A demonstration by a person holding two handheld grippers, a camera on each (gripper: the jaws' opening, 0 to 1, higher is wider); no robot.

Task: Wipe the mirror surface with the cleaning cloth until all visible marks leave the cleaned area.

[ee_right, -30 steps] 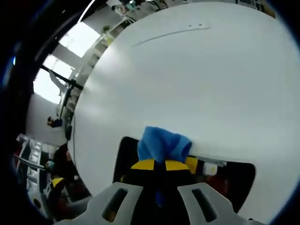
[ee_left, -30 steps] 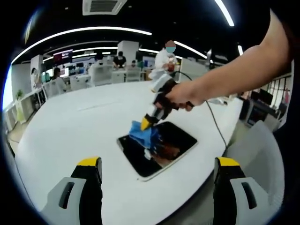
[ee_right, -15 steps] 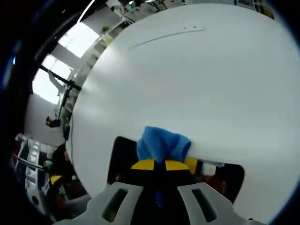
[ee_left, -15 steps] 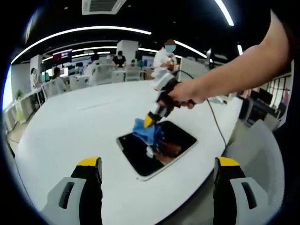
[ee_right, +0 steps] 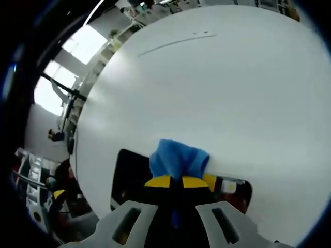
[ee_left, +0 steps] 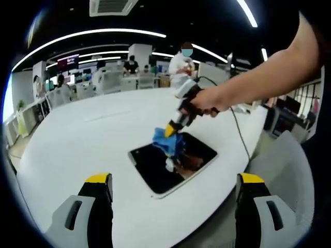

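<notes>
Blue cleaning cloth [ee_left: 168, 143] is pinched in the clenched jaws of the right gripper [ee_left: 171, 130], which a hand [ee_left: 203, 99] angles down onto the mirror [ee_left: 173, 163] so the bunched fabric presses on the glass. The mirror lies flat on the white bench [ee_left: 77, 139], a dark rectangle with a pale edge, and the cloth sits near its far side. In the right gripper view the cleaning cloth [ee_right: 178, 159] bulges just beyond the yellow jaw tips, over the edge where the mirror [ee_right: 129, 173] meets the bench [ee_right: 207, 88]; holding it this tightly probably keeps it from slipping during strokes. The left gripper [ee_left: 173, 206] hangs back with its jaws spread wide and empty, well apart from the mirror, seemingly so both things stay in sight.
</notes>
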